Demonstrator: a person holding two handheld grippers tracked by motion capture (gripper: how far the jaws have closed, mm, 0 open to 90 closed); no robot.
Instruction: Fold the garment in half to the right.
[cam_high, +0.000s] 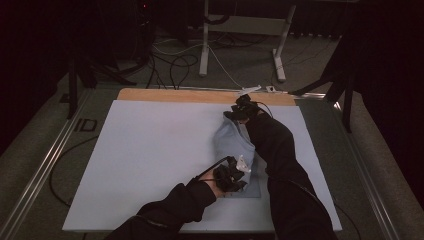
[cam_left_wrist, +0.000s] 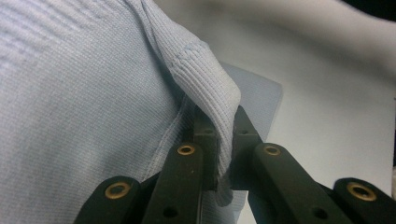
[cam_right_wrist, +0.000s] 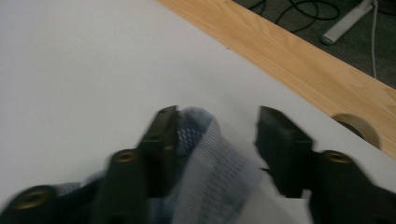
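Observation:
A light blue knit garment lies bunched on the white mat, right of centre. My left gripper is at its near end. In the left gripper view it is shut on a ribbed hem fold of the garment. My right gripper is at the garment's far end, near the mat's back edge. In the right gripper view its jaws stand open and apart. A bunch of the cloth lies between them, against the left jaw. That view is blurred.
A wooden table strip with a round cable hole runs behind the mat. Beyond it, cables and white desk legs are on the floor. Dark-sleeved forearms cross the mat's right side. A metal rail runs along the left.

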